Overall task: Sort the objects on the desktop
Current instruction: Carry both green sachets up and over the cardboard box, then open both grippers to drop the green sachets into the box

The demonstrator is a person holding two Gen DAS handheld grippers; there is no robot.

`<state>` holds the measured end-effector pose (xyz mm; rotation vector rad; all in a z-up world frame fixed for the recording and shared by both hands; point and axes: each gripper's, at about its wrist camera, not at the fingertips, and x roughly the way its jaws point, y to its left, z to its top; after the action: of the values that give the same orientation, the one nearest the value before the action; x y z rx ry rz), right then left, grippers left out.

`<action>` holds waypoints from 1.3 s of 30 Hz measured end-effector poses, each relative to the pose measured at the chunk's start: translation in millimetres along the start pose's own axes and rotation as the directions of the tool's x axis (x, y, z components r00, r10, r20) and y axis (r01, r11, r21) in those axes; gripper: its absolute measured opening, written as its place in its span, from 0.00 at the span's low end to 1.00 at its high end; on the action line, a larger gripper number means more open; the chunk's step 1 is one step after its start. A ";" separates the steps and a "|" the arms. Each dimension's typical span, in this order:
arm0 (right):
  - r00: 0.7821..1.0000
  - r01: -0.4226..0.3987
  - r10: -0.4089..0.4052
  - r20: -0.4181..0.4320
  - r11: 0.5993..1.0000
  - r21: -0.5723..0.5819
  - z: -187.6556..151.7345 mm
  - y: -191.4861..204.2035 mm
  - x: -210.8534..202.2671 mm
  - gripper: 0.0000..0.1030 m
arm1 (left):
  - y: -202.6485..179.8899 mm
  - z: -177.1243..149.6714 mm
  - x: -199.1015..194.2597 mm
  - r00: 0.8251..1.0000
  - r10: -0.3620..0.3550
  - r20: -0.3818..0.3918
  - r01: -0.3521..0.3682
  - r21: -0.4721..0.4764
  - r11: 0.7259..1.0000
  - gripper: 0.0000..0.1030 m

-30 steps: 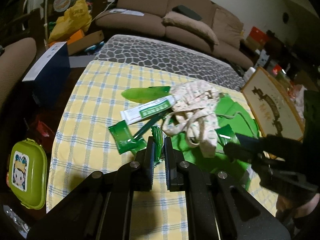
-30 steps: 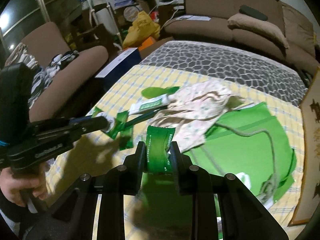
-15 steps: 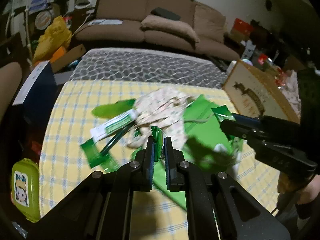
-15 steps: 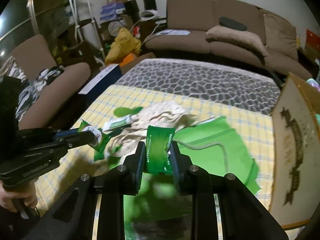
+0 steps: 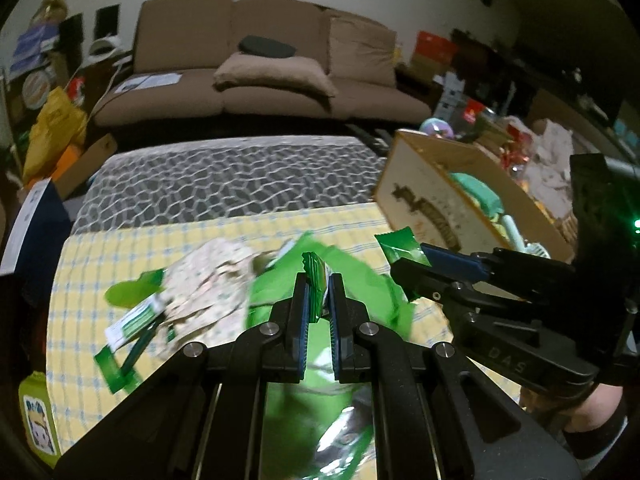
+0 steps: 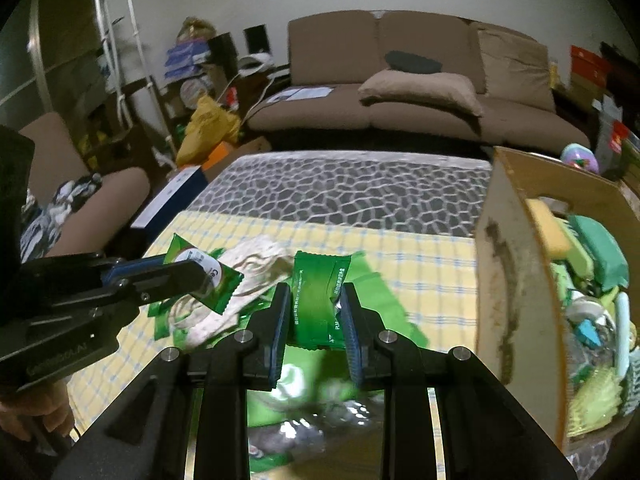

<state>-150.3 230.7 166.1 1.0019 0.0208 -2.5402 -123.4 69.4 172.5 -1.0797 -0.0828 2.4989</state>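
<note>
My left gripper (image 5: 317, 284) is shut on a thin green sachet (image 5: 316, 276), held edge-on above the yellow checked tablecloth (image 5: 120, 248). In the right wrist view that same left gripper (image 6: 200, 276) shows at the left with its sachet (image 6: 218, 284) face-on. My right gripper (image 6: 314, 300) is shut on a wider green packet (image 6: 318, 288); from the left wrist view it (image 5: 404, 264) reaches in from the right with the packet (image 5: 400, 246). A cardboard box (image 6: 500, 264) full of green and yellow items stands at the right.
On the cloth lie a patterned fabric pouch (image 5: 208, 280), a green bag (image 5: 360, 276), a toothpaste tube (image 5: 134, 318), a green leaf-shaped piece (image 5: 128, 292) and green sachets (image 5: 108, 368). A green lunchbox (image 5: 36, 416) sits off the left edge. Behind are a grey patterned surface (image 5: 224, 184) and a sofa (image 5: 272, 80).
Both grippers rose and swung right toward the cardboard box, each still holding its green packet. The box now shows its open top and contents in the right wrist view.
</note>
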 end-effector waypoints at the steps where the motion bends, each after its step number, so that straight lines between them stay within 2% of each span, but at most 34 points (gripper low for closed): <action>1: 1.000 0.006 -0.006 0.005 1.000 0.010 0.3 -6.3 -3.6 0.24 | -5.9 1.7 1.1 1.000 -0.004 -0.001 0.004 0.006 1.000 0.08; 11: 0.996 0.072 -0.077 0.051 0.993 0.096 0.4 -64.8 -40.0 0.24 | -71.9 19.4 21.3 0.997 -0.072 -0.014 0.072 0.052 0.996 0.08; 22: 0.987 0.135 -0.149 0.059 0.972 0.192 -12.2 -129.0 -70.2 0.24 | -147.3 37.1 42.7 0.987 -0.156 -0.028 0.158 0.104 0.982 0.08; 31: 0.984 0.149 -0.169 0.056 0.954 0.259 -27.1 -175.3 -94.7 0.24 | -197.2 38.8 61.8 0.983 -0.177 -0.057 0.184 0.156 0.970 0.08; 39: 0.985 0.154 -0.170 0.026 0.941 0.302 -41.1 -198.5 -96.4 0.24 | -229.2 36.4 83.6 0.978 -0.183 -0.098 0.199 0.188 0.962 0.08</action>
<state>-134.9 454.5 172.6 1.0834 -0.3187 -2.7772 -120.3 315.5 189.8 -1.0356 0.0786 2.2366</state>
